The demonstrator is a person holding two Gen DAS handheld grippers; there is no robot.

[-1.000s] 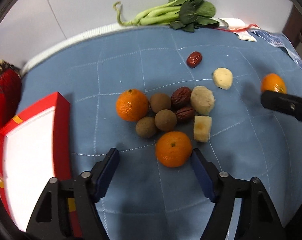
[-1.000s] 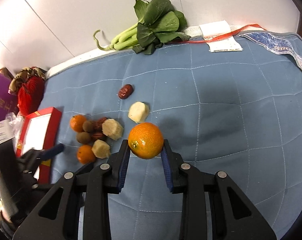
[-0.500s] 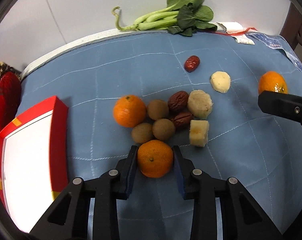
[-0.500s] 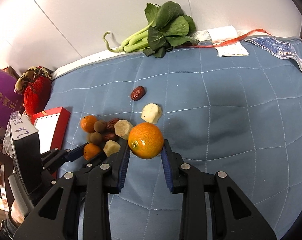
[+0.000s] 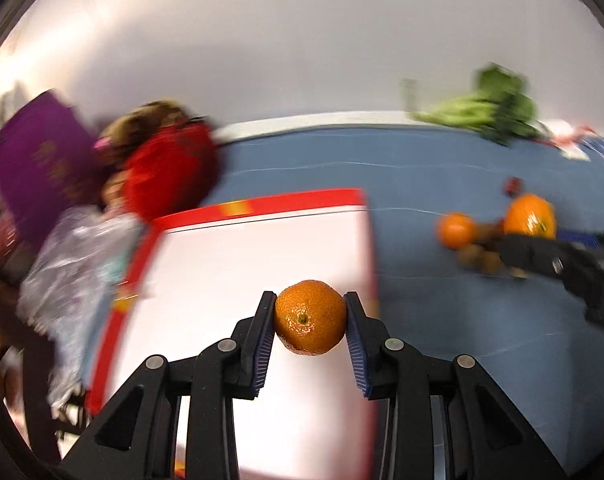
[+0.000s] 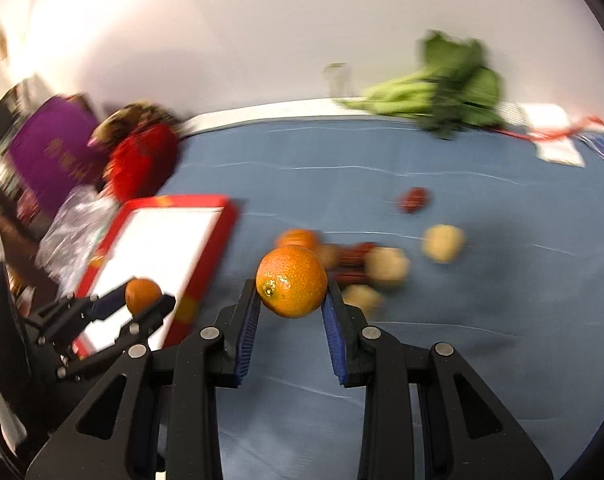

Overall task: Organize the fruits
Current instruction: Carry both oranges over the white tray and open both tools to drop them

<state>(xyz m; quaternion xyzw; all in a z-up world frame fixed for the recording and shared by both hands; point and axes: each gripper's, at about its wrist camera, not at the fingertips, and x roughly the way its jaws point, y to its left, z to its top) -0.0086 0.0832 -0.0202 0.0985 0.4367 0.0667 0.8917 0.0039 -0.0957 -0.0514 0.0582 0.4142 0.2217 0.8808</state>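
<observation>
Three oranges are in play on the blue quilted table (image 6: 462,360): one in each gripper and a third (image 6: 297,238) lying in the blurred fruit cluster. The left gripper (image 5: 310,318), jaws drawn in to the width of the fruit, clamps a small orange (image 5: 310,317) between its blue pads above the white inside of the red-rimmed box (image 5: 261,200). The right gripper (image 6: 290,287), closed just as narrowly, pinches a larger orange (image 6: 290,286) above the blue cloth, just in front of the cluster and to the right of the box. Around the third orange lie brown round fruits and dark red dates, too blurred to count. Three pale chunks (image 6: 442,243) show, and one lone date (image 6: 414,200) farther back. One bunch of greens (image 6: 442,92) rests at the far edge.
</observation>
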